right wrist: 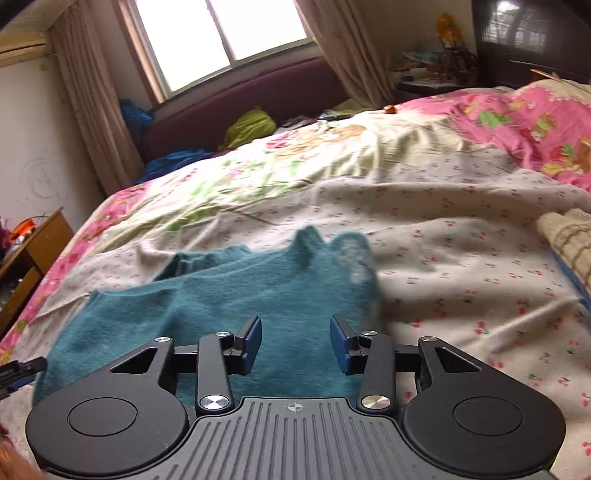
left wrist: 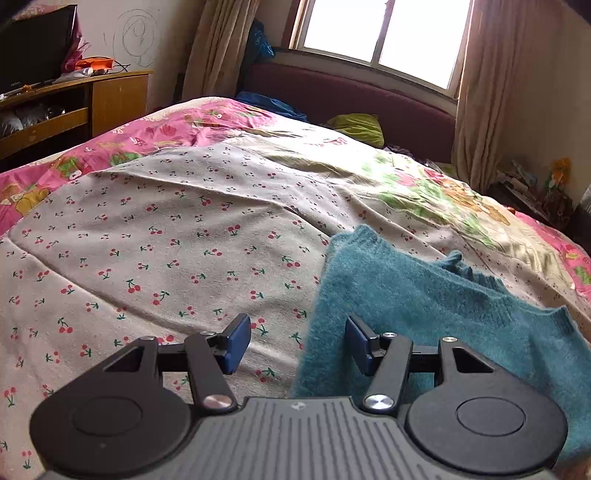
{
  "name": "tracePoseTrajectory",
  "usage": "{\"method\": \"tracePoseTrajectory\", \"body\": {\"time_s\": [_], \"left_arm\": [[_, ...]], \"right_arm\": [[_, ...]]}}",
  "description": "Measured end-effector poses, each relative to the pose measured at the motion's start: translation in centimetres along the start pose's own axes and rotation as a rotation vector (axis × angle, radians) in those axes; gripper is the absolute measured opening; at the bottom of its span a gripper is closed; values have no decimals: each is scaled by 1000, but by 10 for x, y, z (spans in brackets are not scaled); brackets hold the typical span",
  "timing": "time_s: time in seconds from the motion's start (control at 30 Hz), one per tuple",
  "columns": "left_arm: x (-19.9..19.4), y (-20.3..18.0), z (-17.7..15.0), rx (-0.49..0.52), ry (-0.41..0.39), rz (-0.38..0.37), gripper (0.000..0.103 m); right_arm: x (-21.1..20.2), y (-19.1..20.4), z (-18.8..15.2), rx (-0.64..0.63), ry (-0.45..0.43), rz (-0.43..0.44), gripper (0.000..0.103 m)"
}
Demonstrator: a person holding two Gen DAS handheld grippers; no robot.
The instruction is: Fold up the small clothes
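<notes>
Where containers are concerned, we find only the open wooden shelf unit (left wrist: 74, 107) beside the bed; its compartments hold dim items we cannot identify, and loose clutter lies on top beside a dark screen (left wrist: 35, 44).

We see the teal sweater (left wrist: 424, 306) lying on the bed (left wrist: 166, 240), on a grey sheet printed with small red cherries. The knit is fuzzy and thick. In the right wrist view the garment (right wrist: 229, 295) spreads across the sheet with uneven edges, two peaks of fabric raised along its far edge and a layer folded over at the far left. Its right-hand edge appears blurred. A beige checked fabric (right wrist: 572, 236) lies at the right margin, well apart from the sweater.

We hold the left gripper (left wrist: 297, 345) with its blue-padded fingers apart and nothing between them; its right finger (left wrist: 360, 343) sits over the sweater's near left edge, the left finger over bare sheet. We cannot tell whether it touches the knit.

We hold the right gripper (right wrist: 295, 341) likewise spread and empty, directly over the sweater's near portion. A green cloth (right wrist: 251, 125) and blue cloth (right wrist: 173, 162) lie near the maroon headboard (right wrist: 258, 96) under the window (right wrist: 221, 33).
</notes>
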State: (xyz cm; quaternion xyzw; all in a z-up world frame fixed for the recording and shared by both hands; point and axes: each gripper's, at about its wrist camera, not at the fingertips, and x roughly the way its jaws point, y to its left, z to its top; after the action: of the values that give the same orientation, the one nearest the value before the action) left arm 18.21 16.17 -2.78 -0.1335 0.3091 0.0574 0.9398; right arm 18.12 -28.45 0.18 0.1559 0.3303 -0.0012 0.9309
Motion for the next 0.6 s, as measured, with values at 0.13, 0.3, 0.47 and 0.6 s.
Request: {"method": "tracePoseTrajectory", "body": {"time_s": [0.13,0.3,0.47,0.6], "left_arm": [[7,-17,-1,45,17,22,67],[14,-30,6,78,22,32,67],[12,-41,11,110,9,31,67],[19,-50,6,174,3,55,68]], "right_arm": [[13,-6,0,-24,-26,-12,42],[48,2,11,-41,34,58,40],[38,-12,20,67,44,127,10],[36,-28,9,105,45,84,9]]}}
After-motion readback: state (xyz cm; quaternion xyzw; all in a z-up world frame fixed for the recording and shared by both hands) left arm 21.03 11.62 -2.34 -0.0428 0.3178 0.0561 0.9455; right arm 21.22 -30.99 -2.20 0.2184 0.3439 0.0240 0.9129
